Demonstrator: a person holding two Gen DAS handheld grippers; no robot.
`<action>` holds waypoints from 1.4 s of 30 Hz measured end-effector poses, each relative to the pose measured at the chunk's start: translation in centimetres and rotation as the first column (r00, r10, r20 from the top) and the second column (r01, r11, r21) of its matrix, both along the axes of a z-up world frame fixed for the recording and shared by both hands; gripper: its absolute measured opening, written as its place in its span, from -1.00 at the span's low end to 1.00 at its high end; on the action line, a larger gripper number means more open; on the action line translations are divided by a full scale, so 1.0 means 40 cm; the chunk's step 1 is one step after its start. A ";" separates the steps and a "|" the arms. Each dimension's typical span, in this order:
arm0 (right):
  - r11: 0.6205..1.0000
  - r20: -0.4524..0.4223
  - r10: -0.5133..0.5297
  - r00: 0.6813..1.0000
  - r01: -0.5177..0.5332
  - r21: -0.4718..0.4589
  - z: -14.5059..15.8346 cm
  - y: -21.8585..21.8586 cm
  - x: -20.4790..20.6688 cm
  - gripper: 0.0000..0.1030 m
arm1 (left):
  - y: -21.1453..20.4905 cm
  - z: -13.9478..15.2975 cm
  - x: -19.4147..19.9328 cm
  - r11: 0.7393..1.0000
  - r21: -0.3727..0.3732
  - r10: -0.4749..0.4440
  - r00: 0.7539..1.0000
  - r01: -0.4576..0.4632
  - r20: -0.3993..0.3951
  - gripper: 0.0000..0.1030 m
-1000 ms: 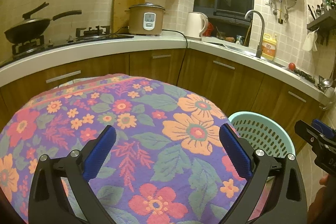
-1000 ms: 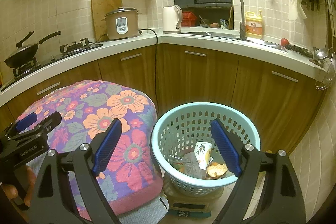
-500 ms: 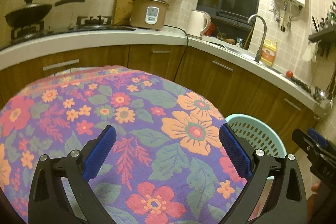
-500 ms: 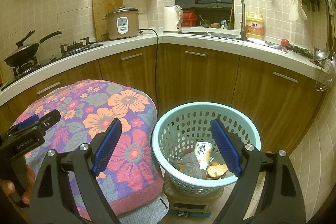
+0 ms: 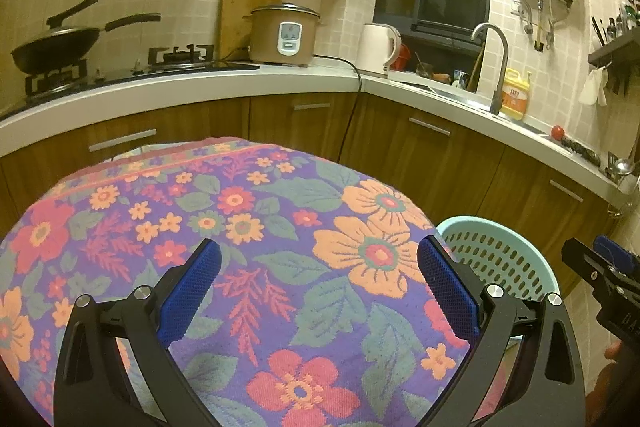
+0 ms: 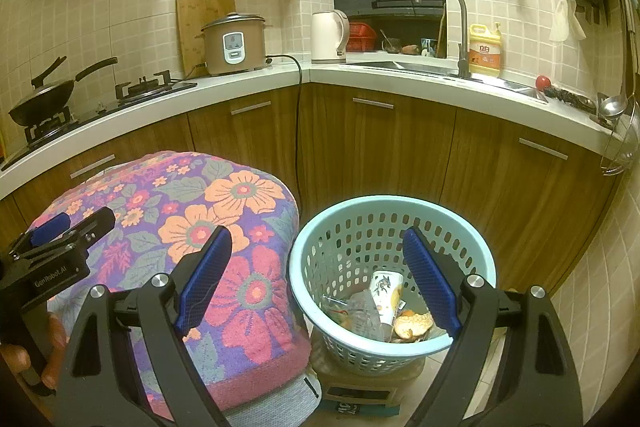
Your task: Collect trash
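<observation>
Turquoise basket (image 6: 394, 341): perforated plastic, just ahead of and below the right claw (image 6: 316, 277), seen between its blue pads; it stands on a low box on the floor, close beside the covered table
Trash: a printed paper cup (image 6: 386, 293), crumpled clear wrapping (image 6: 360, 311) and an orange scrap (image 6: 412, 323) lie at the basket bottom, under the right claw's far pad
Right claw: spread wide, nothing between the pads
Left claw (image 5: 318, 291): also spread wide and empty, poised over the floral cloth (image 5: 280, 227); the basket rim sits just past its right pad
Cloth under the left claw: no loose trash shows on the flowered surface in either view
Judged stage: collecting looks nearly or wholly done, since what can be seen is already in the basket
Risk, tipping: the basket perches on a small box, so a nudge from either claw's arms could topple it and spill the contents
Risk, snagging: a pad dragged low could catch the loose cloth and pull it off the table
Risk, collision: the two claws sit near each other beside the basket and could knock together if both reach in
Writing, left claw body: "GenRobot.AI" in the right wrist view
Writing, yellow detergent bottle (image 6: 485, 53): red Chinese characters, likely 立白
Writing, box under the basket: white letters, too cut off to read
</observation>
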State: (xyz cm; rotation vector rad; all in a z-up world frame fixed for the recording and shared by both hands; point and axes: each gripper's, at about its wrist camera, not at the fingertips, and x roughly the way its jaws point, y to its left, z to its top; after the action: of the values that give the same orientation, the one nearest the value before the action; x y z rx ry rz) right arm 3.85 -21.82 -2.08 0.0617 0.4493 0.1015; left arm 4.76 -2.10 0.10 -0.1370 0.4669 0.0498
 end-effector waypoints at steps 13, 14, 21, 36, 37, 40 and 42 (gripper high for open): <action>1.000 0.003 0.005 1.000 -0.005 0.000 0.002 0.004 -0.001 0.61 | -0.005 -0.002 0.002 1.000 0.020 0.009 1.000 -0.009 -0.007 0.85; 1.000 0.003 0.005 1.000 -0.005 0.000 0.002 0.004 -0.001 0.61 | -0.005 -0.002 0.002 1.000 0.020 0.010 1.000 -0.010 -0.005 0.85; 1.000 0.003 0.006 1.000 -0.006 0.000 0.002 0.004 -0.001 0.61 | -0.004 -0.001 0.002 1.000 0.028 0.010 1.000 -0.010 -0.007 0.85; 1.000 0.000 0.008 1.000 -0.008 0.001 0.001 0.007 0.003 0.61 | 0.000 -0.002 0.000 0.999 0.034 0.013 1.000 -0.013 -0.009 0.85; 1.000 0.000 0.008 1.000 -0.008 0.001 0.001 0.007 0.003 0.61 | -0.001 -0.003 0.001 0.999 0.034 0.012 1.000 -0.012 -0.009 0.85; 1.000 -0.001 0.009 1.000 -0.009 0.001 -0.001 0.007 0.004 0.61 | 0.002 -0.002 0.000 0.999 0.035 0.011 1.000 -0.010 -0.008 0.85; 1.000 -0.002 0.009 1.000 -0.009 0.000 -0.003 0.007 0.005 0.61 | -0.001 -0.002 0.001 0.999 0.034 0.011 1.000 -0.011 -0.009 0.85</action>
State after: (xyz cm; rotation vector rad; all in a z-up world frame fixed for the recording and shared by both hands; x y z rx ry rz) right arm 4.06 -21.55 -2.21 0.0597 0.4517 0.1104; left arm 4.79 -2.14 0.02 -0.1062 0.4741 0.0689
